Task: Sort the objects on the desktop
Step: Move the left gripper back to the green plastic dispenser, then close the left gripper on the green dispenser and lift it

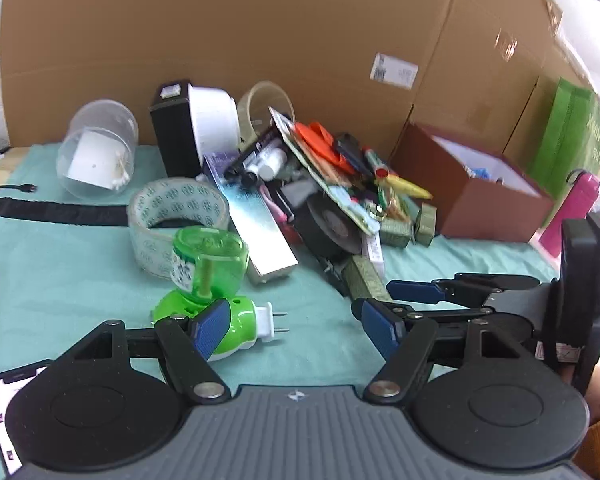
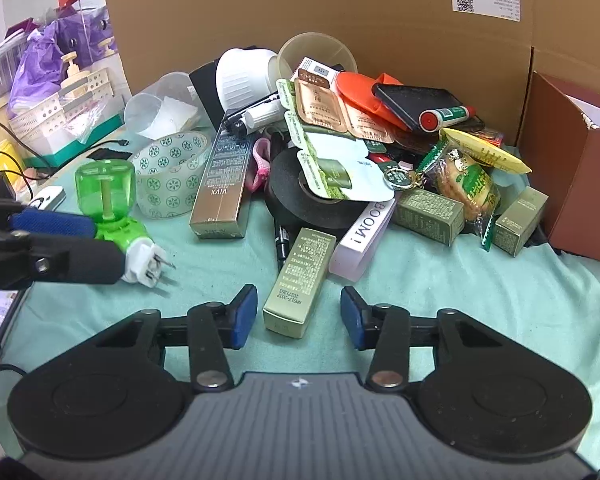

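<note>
Right tool [image 2: 298,318], jaws spread, straddles the near end of a small olive-green cardboard box [image 2: 300,280] lying on the teal-covered bench [image 2: 480,300]. Close squarely across its long sides. Left tool [image 1: 294,330] is released, holding nothing.

"BOOM!" on lilac box [image 2: 363,236]; "VIVX" on gold box [image 2: 222,188].

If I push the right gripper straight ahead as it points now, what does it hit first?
Most likely the olive-gold rectangular carton lying end-on between the open jaws of the right gripper. Behind it sit the black tape roll and the rest of the pile. Depth is hard to judge.
</note>
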